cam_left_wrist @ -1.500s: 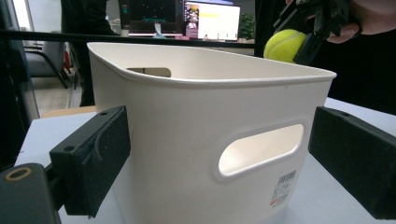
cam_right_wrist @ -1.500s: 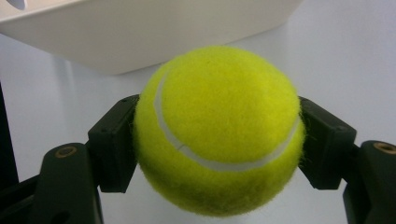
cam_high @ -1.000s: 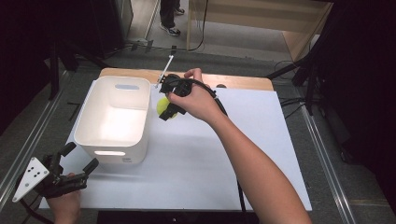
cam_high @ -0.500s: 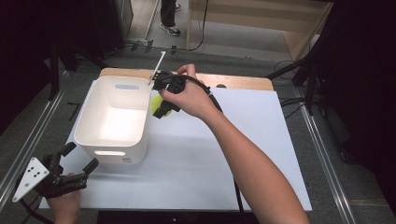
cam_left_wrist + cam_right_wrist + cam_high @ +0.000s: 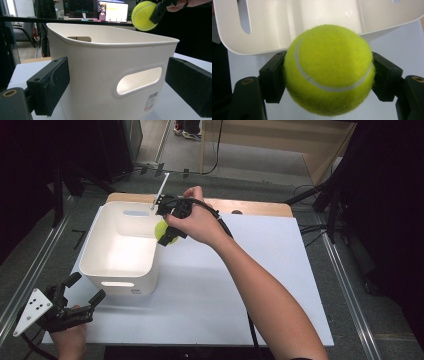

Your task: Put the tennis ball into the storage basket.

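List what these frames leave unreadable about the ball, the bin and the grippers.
- Tennis ball: its clamped sides, right gripper view, covered by the right gripper.
- White bin: floor hidden by its front wall, left gripper view; washed out by glare, high view.
- Barcode label: print too small.
- Left gripper: its grip is covered by the hand.

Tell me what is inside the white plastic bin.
Nothing visible: the white plastic bin shows a bare floor in the high view. The yellow tennis ball is above its rim, clamped in the right gripper.

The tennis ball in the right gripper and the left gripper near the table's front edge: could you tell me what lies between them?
The white bin stands between the left gripper and the tennis ball, clearest in the high view.
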`<state>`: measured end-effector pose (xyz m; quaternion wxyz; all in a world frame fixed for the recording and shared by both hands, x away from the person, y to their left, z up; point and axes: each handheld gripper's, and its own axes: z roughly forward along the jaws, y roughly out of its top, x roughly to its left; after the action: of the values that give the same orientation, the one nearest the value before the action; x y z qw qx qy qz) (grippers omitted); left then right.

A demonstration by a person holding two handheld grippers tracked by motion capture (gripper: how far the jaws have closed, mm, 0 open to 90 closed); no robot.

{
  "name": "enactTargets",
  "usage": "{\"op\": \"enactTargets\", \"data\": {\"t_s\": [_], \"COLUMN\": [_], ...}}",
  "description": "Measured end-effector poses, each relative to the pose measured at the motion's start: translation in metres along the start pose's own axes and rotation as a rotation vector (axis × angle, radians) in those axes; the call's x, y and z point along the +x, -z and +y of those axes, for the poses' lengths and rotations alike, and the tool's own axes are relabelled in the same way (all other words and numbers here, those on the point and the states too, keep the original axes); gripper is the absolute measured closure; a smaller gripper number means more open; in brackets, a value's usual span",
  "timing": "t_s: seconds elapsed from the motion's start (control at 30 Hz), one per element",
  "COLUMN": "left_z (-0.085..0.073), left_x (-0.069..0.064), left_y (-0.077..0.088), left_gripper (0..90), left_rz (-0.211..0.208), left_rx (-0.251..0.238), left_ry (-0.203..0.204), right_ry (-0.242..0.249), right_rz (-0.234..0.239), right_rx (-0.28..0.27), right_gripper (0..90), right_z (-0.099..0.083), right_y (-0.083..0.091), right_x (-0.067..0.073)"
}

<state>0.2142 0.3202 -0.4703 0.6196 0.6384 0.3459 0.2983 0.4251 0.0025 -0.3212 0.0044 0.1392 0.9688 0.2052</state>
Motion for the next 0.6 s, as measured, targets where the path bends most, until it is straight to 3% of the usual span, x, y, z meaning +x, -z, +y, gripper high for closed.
{"op": "enactTargets", "data": {"t_s": [0.6], "left_z": [0.000], "left_x": [0.001], "left_y": [0.001], "left_gripper": [5.8], "left_rz": [-0.001], "left_rx": [0.000], "left_ry": [0.003], "right_ry": [0.041], "right_rz": [0.007], "right_rx": [-0.007], "right_gripper": [24.1], "right_z": [0.019], "right_y": [-0.001], "right_x": [0.007]}}
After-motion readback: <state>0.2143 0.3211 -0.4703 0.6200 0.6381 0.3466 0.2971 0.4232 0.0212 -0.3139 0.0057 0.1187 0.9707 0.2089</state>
